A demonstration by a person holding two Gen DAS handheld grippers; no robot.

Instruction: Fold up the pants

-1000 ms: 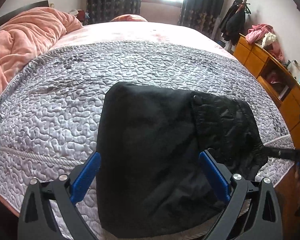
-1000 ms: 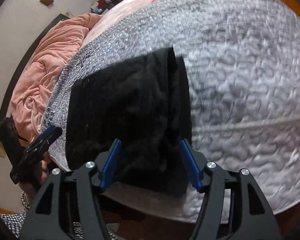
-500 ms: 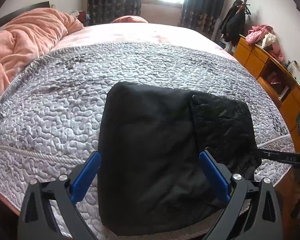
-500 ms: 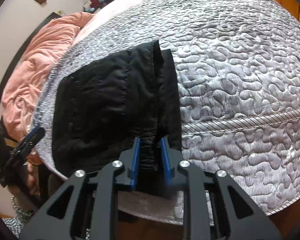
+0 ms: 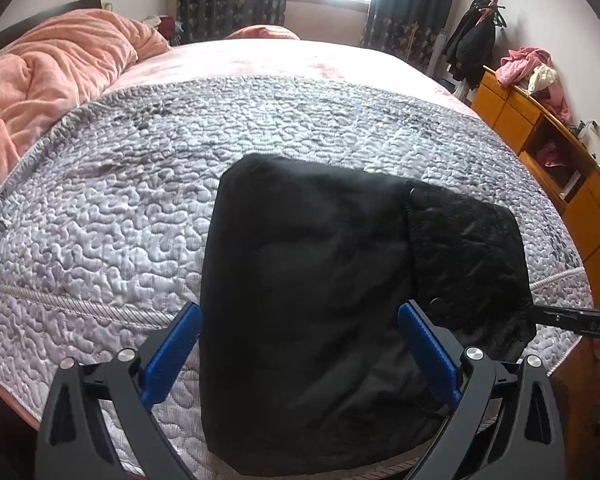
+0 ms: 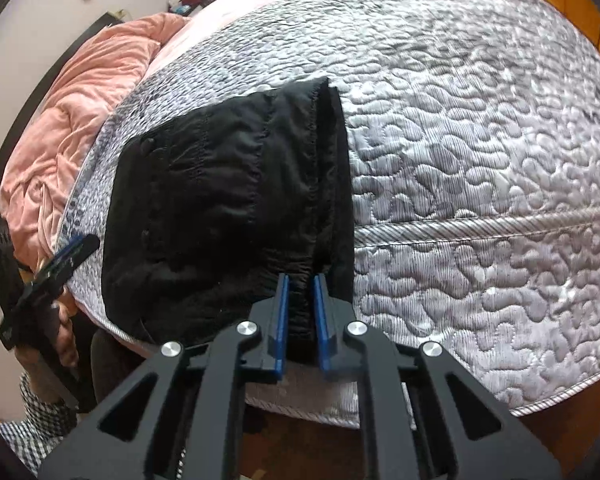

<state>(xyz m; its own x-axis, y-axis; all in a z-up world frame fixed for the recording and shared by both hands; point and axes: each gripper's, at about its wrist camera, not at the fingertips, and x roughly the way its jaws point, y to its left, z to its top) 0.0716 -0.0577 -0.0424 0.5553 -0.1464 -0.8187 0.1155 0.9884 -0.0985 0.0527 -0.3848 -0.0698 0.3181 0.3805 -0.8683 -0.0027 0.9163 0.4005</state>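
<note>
While right claw (image 6: 301, 300) pinches pants (image 6: 228, 208), quilt (image 6: 480, 160) underneath.

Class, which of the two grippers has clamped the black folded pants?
The right gripper, shut on the black folded pants; the left gripper is wide open.

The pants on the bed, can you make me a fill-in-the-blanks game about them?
1. The pants are colored ____.
2. The right hand-held gripper is ____ on the pants.
3. The left hand-held gripper is ____.
4. The blanket is colored ____.

Missing words: black; shut; open; pink
</note>
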